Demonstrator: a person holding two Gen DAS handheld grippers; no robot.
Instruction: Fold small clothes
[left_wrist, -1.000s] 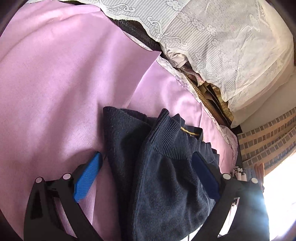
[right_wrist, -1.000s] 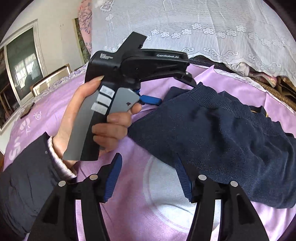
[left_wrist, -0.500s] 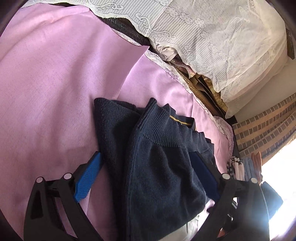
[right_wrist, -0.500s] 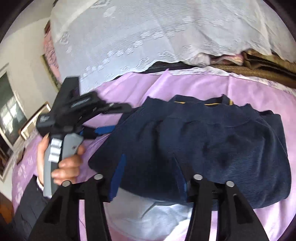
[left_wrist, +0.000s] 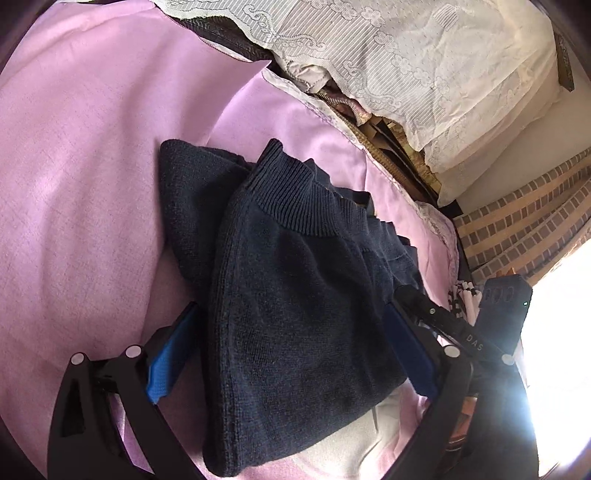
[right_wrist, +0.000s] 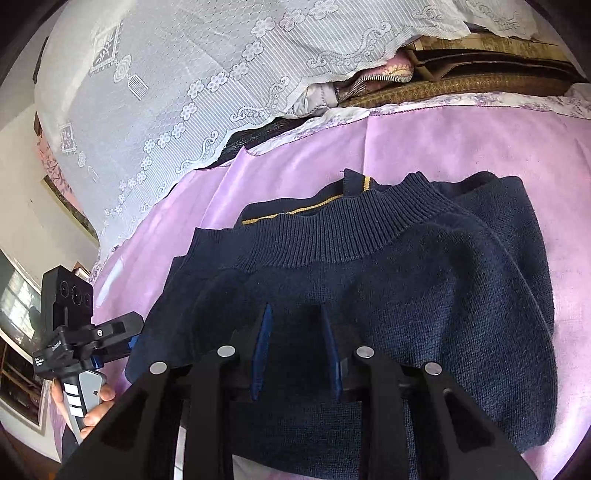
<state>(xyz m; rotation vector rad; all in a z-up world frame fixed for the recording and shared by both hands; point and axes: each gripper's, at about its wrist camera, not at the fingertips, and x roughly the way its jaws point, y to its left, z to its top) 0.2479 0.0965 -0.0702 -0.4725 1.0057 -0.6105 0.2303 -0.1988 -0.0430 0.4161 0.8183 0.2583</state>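
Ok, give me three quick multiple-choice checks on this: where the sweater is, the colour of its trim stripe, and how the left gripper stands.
1. Where does the navy knit sweater lie?
A. on the lilac sheet
B. on top of the white lace cover
C. hanging from the right gripper in the air

2. What colour is the thin stripe on its collar?
A. red
B. yellow
C. white

3. How do the left gripper's jaws stand?
A. shut on the collar
B. shut beside the sweater
C. wide open, one finger on each side of the sweater

Key: 1 A, the navy knit sweater lies folded flat on the lilac sheet. 2 B, the thin stripe shows yellow in the right wrist view. 3 C, the left gripper has its blue pads far apart, with the sweater between them.
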